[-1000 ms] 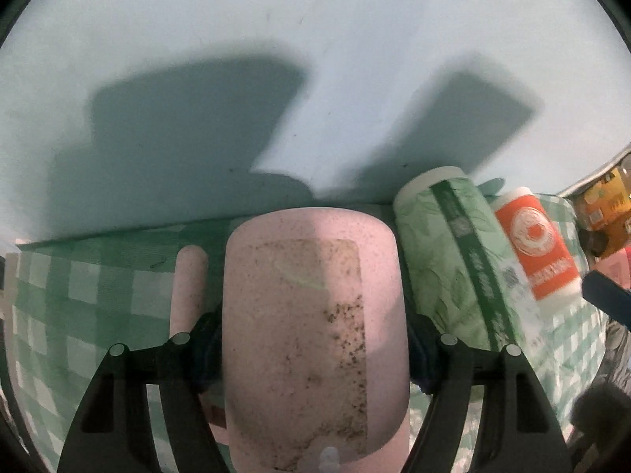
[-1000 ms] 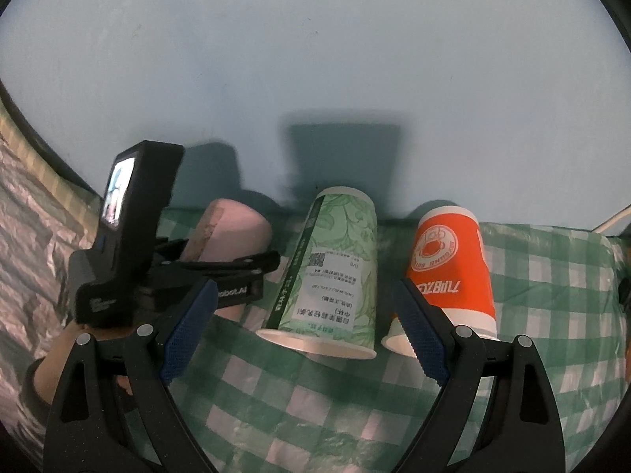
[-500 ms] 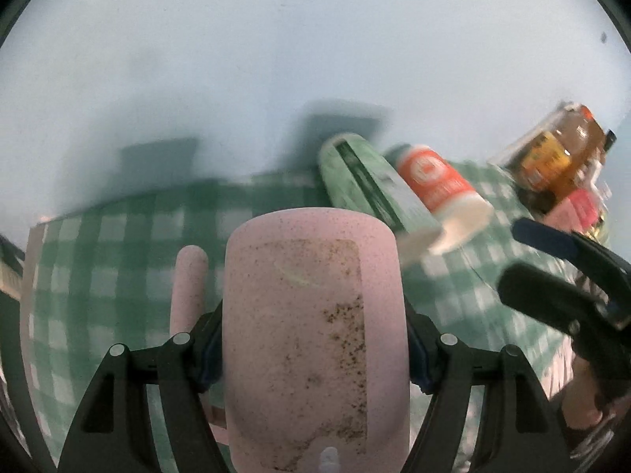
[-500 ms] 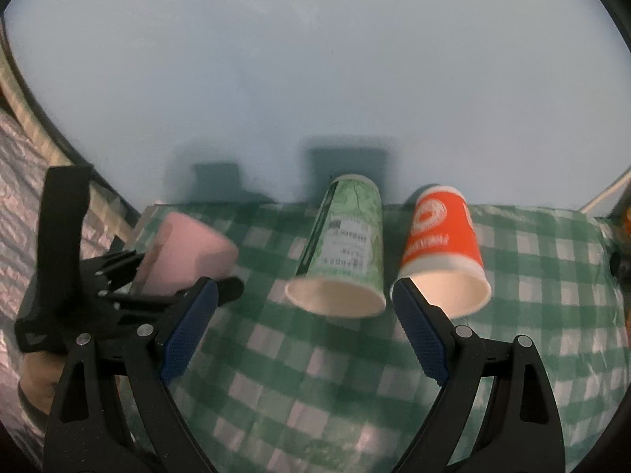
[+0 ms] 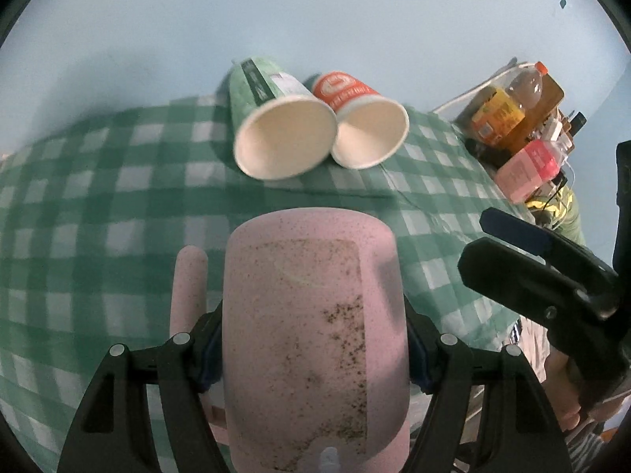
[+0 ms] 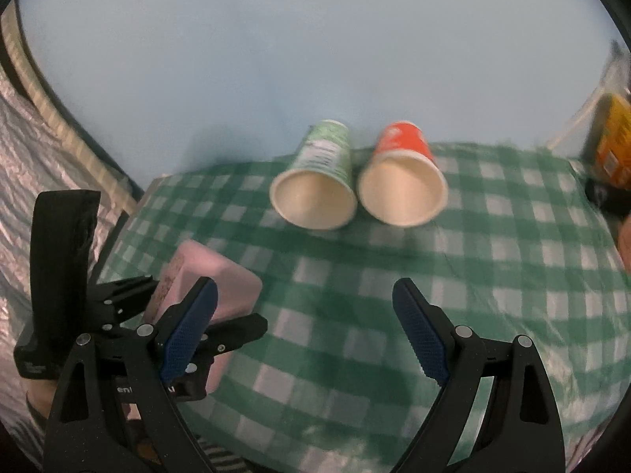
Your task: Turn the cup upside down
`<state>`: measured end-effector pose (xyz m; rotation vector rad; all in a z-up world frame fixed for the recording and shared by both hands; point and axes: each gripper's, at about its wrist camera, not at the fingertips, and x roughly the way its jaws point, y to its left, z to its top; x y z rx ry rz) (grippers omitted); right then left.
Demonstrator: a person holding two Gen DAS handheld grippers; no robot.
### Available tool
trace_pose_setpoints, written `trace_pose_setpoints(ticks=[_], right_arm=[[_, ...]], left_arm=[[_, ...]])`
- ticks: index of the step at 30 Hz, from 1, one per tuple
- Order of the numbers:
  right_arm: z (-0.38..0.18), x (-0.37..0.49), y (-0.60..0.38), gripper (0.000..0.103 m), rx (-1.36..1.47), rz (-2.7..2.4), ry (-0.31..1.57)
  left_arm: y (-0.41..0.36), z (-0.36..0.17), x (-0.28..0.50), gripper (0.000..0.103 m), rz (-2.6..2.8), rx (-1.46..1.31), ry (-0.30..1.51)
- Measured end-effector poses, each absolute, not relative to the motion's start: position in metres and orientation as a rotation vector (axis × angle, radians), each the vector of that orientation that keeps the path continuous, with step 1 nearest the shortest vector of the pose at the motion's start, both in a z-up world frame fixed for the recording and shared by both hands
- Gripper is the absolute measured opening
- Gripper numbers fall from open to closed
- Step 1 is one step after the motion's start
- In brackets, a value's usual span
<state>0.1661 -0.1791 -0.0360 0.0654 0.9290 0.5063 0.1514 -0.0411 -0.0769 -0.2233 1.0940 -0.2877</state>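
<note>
Green-and-white checked cloth (image 5: 98, 197) covers the table and fills the lower part of both views, with a pale blue wall (image 5: 315, 19) rising behind it. Next in size is the pink speckled cup (image 5: 313, 339), a mug with a handle on its left in the left wrist view and a worn rectangular patch on its side. It is clamped between the two fingers of the left gripper (image 5: 313, 349), whose blue pads press on both flanks of the body, and it is held above the cloth near the table's left edge. From the right wrist view the same cup appears at lower left, tilted, with the black frame of the left gripper around it. The right gripper (image 6: 305, 331) hangs over the cloth with its jaws spread wide and nothing between its blue-padded fingers (image 6: 420, 333). Toward the wall lie two paper cups on their sides, mouths facing the cameras: a green-patterned paper cup (image 5: 276, 126) and an orange paper cup (image 5: 364, 118), touching rim to rim. At the table's far right stand a bottle of amber drink (image 5: 508, 106) and a smaller pink bottle (image 5: 528, 167).
</note>
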Motion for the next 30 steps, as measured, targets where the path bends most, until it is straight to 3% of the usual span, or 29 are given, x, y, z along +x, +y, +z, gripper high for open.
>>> trace_pose_setpoints(ticks=[20,30], right_arm=[[-0.071,0.164,-0.212,0.090,0.127,0.448,1.001],[-0.064,0.165,-0.212,0.090,0.152,0.447,0.993]], left_arm=[[-0.069,-0.107,0.156,0.074,-0.246,-0.178,1.176],[-0.060,-0.088,0.155,0.079,-0.256,-0.195,1.148]])
